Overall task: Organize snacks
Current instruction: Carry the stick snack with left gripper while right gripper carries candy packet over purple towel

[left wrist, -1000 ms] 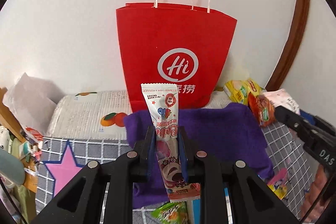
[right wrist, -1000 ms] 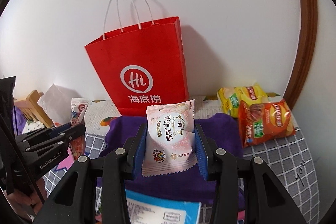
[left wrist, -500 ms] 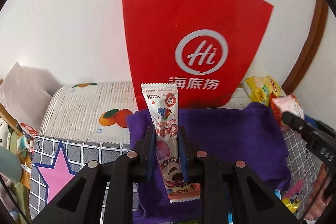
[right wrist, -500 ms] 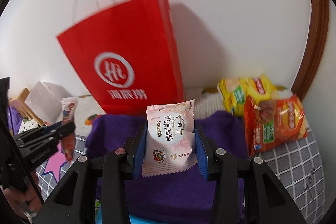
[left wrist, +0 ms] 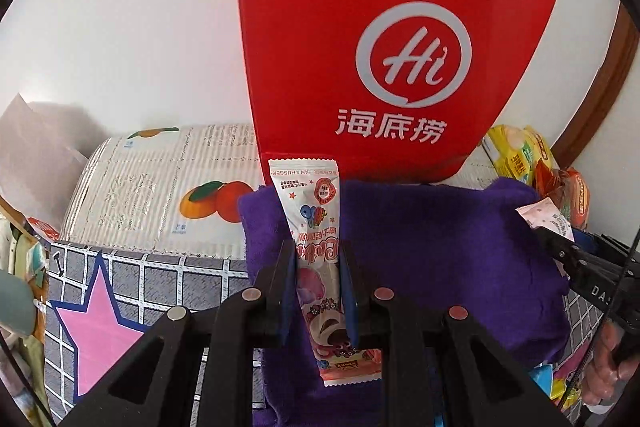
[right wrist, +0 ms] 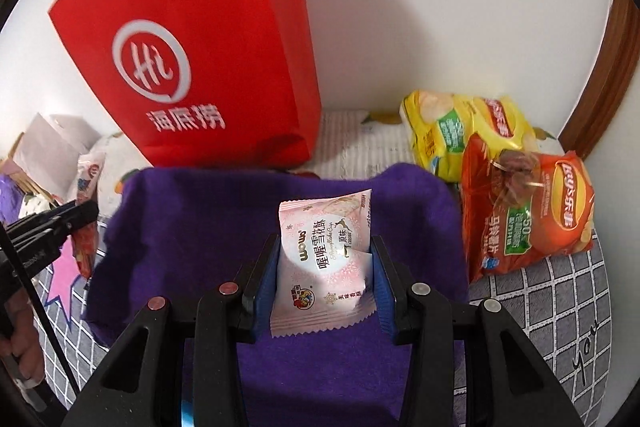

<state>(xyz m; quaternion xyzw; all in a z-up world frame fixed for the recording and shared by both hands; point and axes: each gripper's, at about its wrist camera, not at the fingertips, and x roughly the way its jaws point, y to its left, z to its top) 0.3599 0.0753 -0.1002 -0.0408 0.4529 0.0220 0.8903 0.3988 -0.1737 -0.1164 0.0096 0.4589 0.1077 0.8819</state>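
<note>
Purple fleece cloth [right wrist: 224, 223] lies bare while left gripper [left wrist: 318, 263] clamps a tall pink bear-print snack stick [left wrist: 316, 251] and right gripper [right wrist: 324, 259] clamps a pale pink square snack pouch [right wrist: 326, 259], both above it, unplaced; sorting looks barely begun.

the right gripper [right wrist: 325, 279] clamps a pale pink snack packet [right wrist: 325, 263] upright above the purple cloth [right wrist: 208, 211]. behind the cloth stands a red paper bag [right wrist: 200, 39]. right of the cloth lie an orange chip bag [right wrist: 528, 219] and a yellow chip bag [right wrist: 452, 131]. left of the cloth, the left gripper [right wrist: 82, 217] pinches a slim pink packet [right wrist: 86, 183].
</note>
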